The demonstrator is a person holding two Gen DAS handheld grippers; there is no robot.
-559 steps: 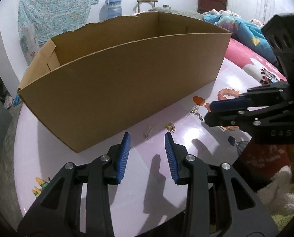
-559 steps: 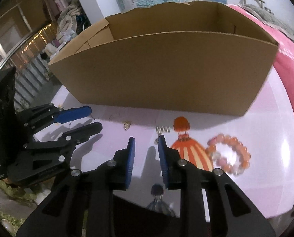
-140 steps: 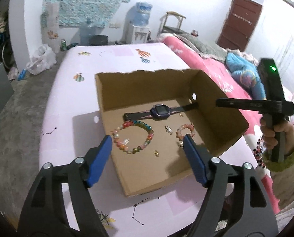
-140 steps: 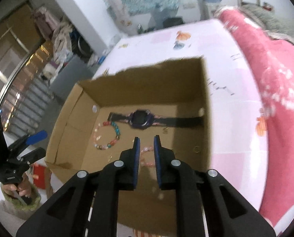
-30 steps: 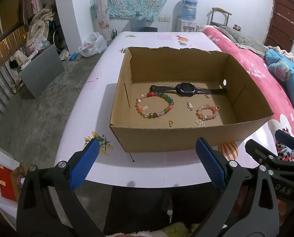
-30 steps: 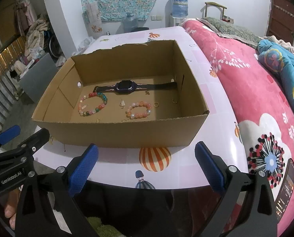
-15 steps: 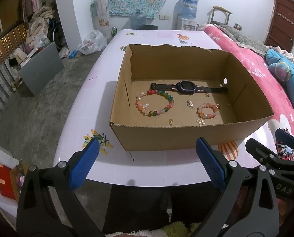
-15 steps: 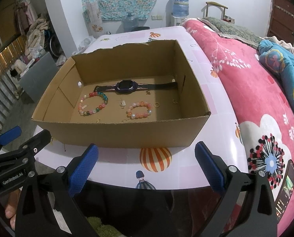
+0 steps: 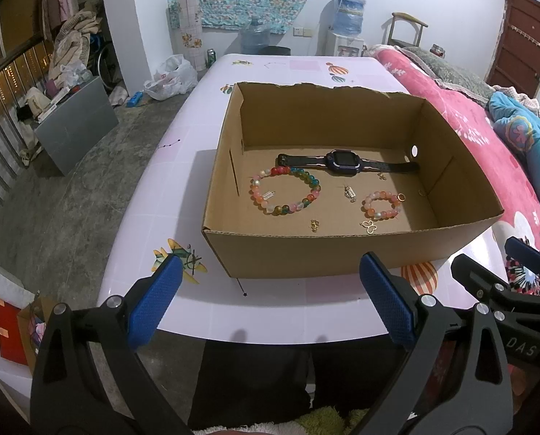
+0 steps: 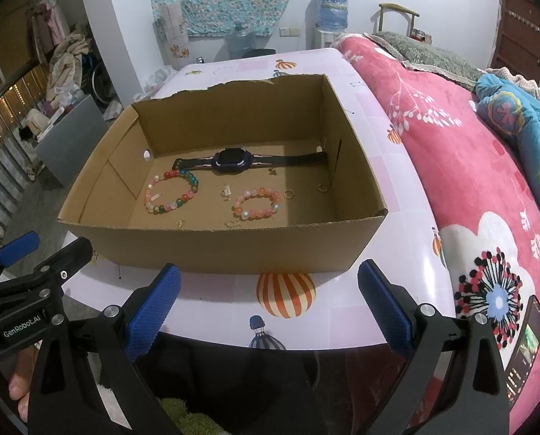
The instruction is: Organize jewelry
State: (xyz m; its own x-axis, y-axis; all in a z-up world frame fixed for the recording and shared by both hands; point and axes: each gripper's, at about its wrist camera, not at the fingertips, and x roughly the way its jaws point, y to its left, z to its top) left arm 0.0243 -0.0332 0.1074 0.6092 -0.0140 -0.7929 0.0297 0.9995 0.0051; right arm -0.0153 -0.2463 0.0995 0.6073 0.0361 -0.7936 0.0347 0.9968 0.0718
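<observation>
An open cardboard box [image 9: 342, 252] [image 10: 215, 250] stands on the pale pink table [image 9: 161, 195] [image 10: 407, 246]. Inside lie a dark watch [image 9: 342, 160] [image 10: 233, 157], a large multicoloured bead bracelet [image 9: 284, 190] [image 10: 171, 191], a small pink bead bracelet [image 9: 381, 204] [image 10: 257, 203] and several small gold charms [image 9: 369, 225] [image 10: 288, 193]. My left gripper [image 9: 270, 302] is open and held back from the table's near edge, nothing between its blue pads. My right gripper [image 10: 268, 304] is open too, also short of the box.
A pink floral bedspread [image 10: 480, 188] [image 9: 487, 145] lies right of the table, with a phone [image 10: 525, 344] at its near end. A grey board [image 9: 74, 123] and clutter stand on the floor to the left. Water bottles [image 9: 348, 9] are by the far wall.
Over the last second both grippers stay open and nearly still. Earlier, jewelry lay on the table in front of the box; now it lies inside the box.
</observation>
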